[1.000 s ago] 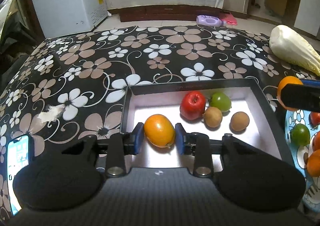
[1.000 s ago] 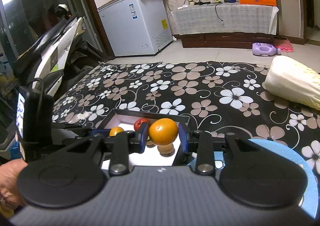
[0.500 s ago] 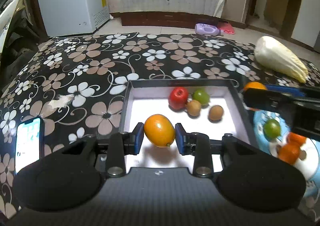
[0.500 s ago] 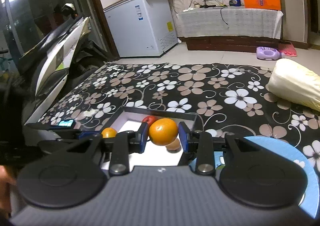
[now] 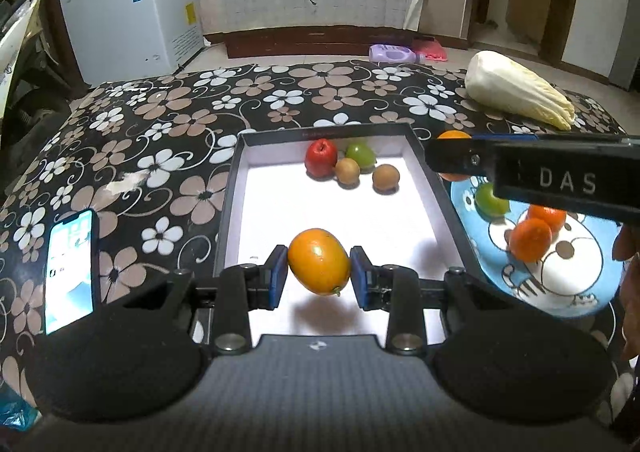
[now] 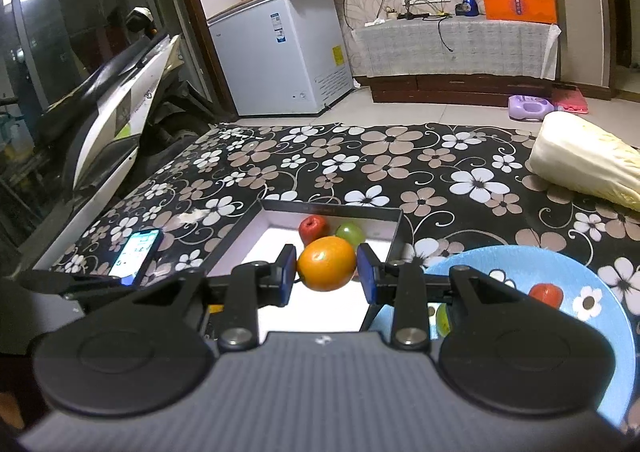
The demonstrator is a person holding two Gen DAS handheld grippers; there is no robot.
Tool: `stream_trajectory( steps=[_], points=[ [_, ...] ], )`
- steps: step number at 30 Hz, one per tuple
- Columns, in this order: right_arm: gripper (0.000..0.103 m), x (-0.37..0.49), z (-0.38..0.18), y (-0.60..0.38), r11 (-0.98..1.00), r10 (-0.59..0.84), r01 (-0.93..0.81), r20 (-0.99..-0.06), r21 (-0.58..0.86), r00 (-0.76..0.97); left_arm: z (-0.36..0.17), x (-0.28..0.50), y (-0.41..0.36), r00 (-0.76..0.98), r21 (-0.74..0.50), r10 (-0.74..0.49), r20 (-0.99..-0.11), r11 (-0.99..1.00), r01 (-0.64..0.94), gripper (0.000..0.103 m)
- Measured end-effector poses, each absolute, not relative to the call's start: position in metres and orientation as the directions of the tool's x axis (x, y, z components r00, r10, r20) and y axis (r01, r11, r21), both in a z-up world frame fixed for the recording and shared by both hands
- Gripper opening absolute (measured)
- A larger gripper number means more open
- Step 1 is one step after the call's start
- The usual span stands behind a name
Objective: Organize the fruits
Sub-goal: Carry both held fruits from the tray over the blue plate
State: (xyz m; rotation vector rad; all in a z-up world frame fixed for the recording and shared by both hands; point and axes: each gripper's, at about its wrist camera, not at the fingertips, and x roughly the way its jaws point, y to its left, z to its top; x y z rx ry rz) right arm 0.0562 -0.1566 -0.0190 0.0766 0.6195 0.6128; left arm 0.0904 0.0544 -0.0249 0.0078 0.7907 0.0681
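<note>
Both handheld tools look alike: the black left gripper [image 5: 319, 278] and black right gripper [image 6: 327, 277] carry blue pads, round silver screw heads and a grey textured body; white letters, seemingly "DAS", mark the right one's side.

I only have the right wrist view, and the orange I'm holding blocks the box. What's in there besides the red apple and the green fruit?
Observer: Two brown kiwis lie hidden behind your orange, beside the red apple and green fruit at the far end of the box.
Operator: Is the left gripper carrying anything?
Observer: Yes. The left gripper is shut on an oval orange fruit over the box's near end.
Operator: Anything on my plate that I can't see?
Observer: Two tangerines sit on the blue plate.
</note>
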Motion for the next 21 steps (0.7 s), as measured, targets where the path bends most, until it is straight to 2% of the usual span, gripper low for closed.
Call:
stream_trajectory(
  steps=[21],
  points=[
    [0.036,0.046,-0.018,-0.18,0.85,0.518,-0.475,-0.53,0.229,0.671,-0.018,0.087,0.04,0.726,0.002,0.016,-0.687,1.0,-0.02,0.039]
  ],
)
